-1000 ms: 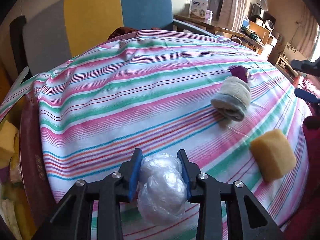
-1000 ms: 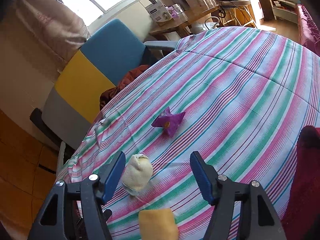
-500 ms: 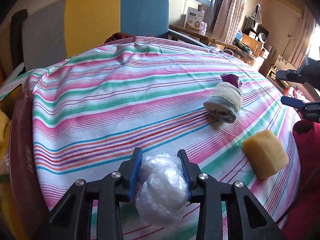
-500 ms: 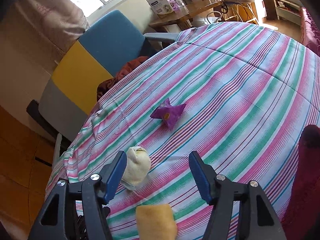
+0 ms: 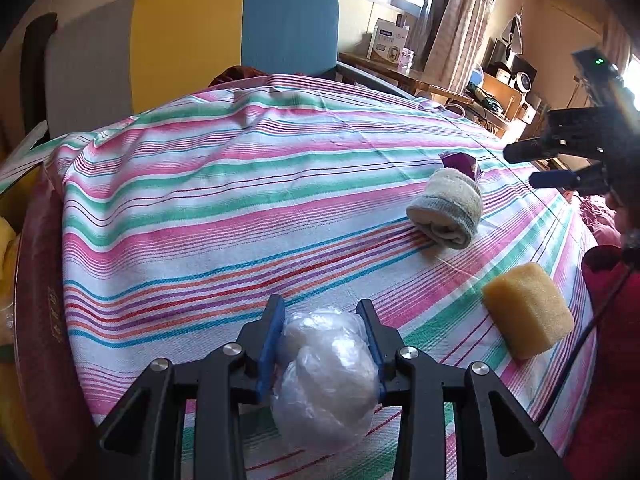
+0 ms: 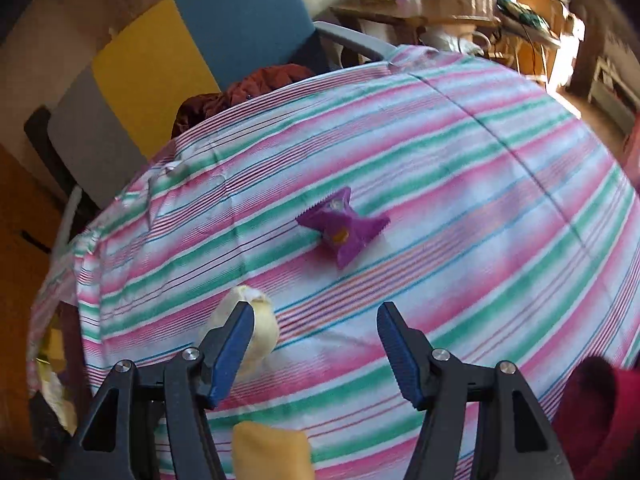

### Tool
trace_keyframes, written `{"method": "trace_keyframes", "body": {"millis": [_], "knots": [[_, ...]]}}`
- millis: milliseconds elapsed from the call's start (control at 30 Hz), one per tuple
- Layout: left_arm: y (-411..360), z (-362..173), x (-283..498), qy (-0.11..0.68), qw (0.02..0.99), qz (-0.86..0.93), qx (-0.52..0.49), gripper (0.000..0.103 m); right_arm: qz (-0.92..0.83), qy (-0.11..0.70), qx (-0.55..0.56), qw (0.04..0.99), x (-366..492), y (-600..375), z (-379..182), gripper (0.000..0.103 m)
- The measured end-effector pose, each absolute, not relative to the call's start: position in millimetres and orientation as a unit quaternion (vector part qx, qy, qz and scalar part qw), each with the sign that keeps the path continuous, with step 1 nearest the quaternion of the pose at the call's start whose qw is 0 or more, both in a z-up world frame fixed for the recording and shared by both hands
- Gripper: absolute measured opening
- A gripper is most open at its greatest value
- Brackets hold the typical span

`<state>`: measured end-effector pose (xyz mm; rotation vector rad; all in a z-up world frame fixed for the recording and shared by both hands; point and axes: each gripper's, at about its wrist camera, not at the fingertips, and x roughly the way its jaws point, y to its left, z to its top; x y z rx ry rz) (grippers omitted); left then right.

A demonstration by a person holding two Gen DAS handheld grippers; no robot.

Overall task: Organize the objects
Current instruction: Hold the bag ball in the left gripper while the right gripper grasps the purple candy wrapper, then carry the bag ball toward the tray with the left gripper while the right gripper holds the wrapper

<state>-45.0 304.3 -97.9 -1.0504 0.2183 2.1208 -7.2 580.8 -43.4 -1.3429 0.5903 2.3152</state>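
Observation:
My left gripper (image 5: 320,308) is shut on a crumpled clear plastic bag (image 5: 326,372), held just above the striped tablecloth (image 5: 200,208) near its front edge. A rolled grey-and-cream sock (image 5: 446,210) lies to the right, with a yellow sponge (image 5: 528,316) nearer the edge. A purple snack packet (image 6: 342,228) lies beyond the sock. My right gripper (image 6: 316,312) hangs open over the cloth with nothing between its fingers; the packet lies ahead of it. In the right wrist view the sock (image 6: 262,326) sits partly behind the left finger and the sponge (image 6: 272,456) shows at the bottom.
A grey, yellow and blue chair (image 5: 224,36) with a rust-red cloth (image 6: 248,92) on its seat stands behind the table. A dark red container (image 5: 36,280) holding yellow items sits off the left edge. A person's red sleeve (image 5: 612,360) is at the right.
My right gripper swung and rolled, so the purple packet now lies straight ahead and the sock has slid behind its left finger. The left gripper still holds the bag in place.

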Motion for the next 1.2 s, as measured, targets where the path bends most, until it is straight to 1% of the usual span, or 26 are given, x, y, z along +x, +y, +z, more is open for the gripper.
{"method": "trace_keyframes", "body": {"millis": [100,167,433,467,500,667,800,933,1200], "knots": [[304,-98,-46,0.08,0.375,0.827,-0.411,0.038,0.826,0.135,-0.505,0.21,-34,590,-56,0.065],[303,-98,-47,0.078,0.376,0.826,-0.412,0.038,0.822,0.106,-0.516,0.216,-48,596,-64,0.065],[303,-98,-47,0.079,0.376,0.827,-0.411,0.039,0.805,0.1,-0.54,0.227,-83,617,-93,0.065],[303,-99,-47,0.079,0.376,0.827,-0.411,0.039,0.801,0.1,-0.543,0.23,-85,618,-97,0.06],[303,-98,-47,0.079,0.376,0.826,-0.411,0.039,0.798,0.105,-0.548,0.228,-86,619,-101,0.033],[304,-99,-47,0.077,0.377,0.827,-0.411,0.039,0.798,0.111,-0.548,0.225,-75,605,-95,0.032],[303,-99,-48,0.074,0.378,0.826,-0.411,0.039,0.798,0.141,-0.547,0.208,-53,583,-89,0.032],[303,-99,-48,0.074,0.378,0.826,-0.41,0.039,0.788,0.144,-0.559,0.215,-39,572,-101,0.034],[305,-99,-47,0.084,0.374,0.83,-0.406,0.039,0.791,0.162,-0.55,0.212,-40,576,-103,0.035]]}}
